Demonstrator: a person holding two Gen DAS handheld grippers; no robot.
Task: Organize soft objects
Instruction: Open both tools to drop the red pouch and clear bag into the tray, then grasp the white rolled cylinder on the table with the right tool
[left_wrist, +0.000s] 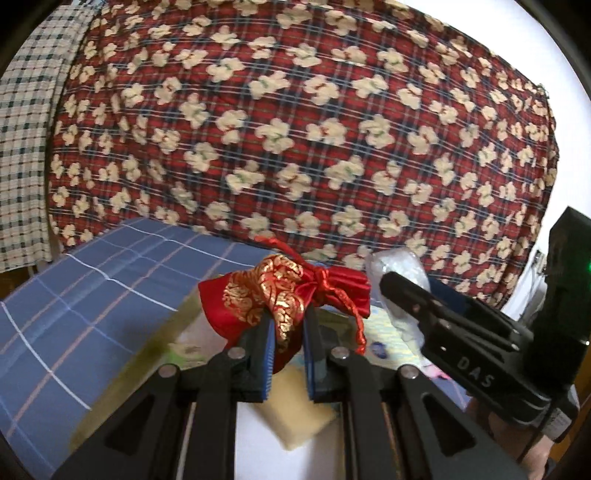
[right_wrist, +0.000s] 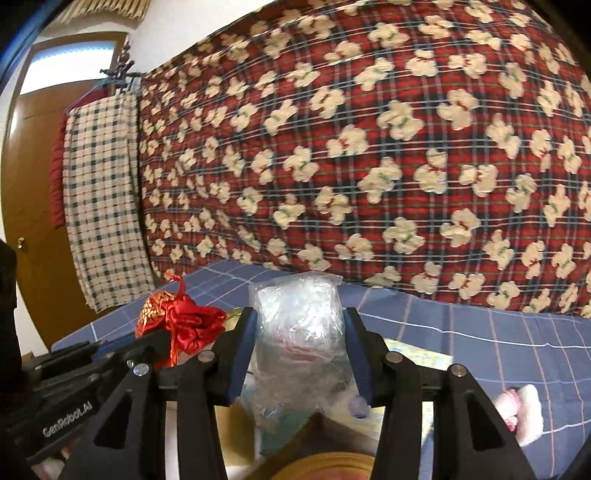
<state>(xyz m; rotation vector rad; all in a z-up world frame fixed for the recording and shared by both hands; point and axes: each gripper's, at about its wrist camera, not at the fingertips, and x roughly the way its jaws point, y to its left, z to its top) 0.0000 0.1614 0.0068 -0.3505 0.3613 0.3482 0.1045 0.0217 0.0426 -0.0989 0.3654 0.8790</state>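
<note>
My left gripper (left_wrist: 289, 325) is shut on a red and gold drawstring pouch (left_wrist: 273, 291) and holds it up above the bed. The pouch also shows at the left of the right wrist view (right_wrist: 181, 317). My right gripper (right_wrist: 299, 328) is shut on a clear crinkled plastic bag (right_wrist: 299, 332) with something pinkish inside. That bag shows in the left wrist view (left_wrist: 399, 266), just right of the pouch, with the right gripper's body (left_wrist: 461, 343) beside it. The two grippers are close side by side.
A blue checked sheet (left_wrist: 92, 288) covers the bed. A big red plaid quilt with cream bears (left_wrist: 295, 129) hangs behind. A pale yellow sponge-like block (left_wrist: 295, 417) and a box edge (right_wrist: 332, 432) lie below. A pink and white soft item (right_wrist: 524, 410) lies at the right.
</note>
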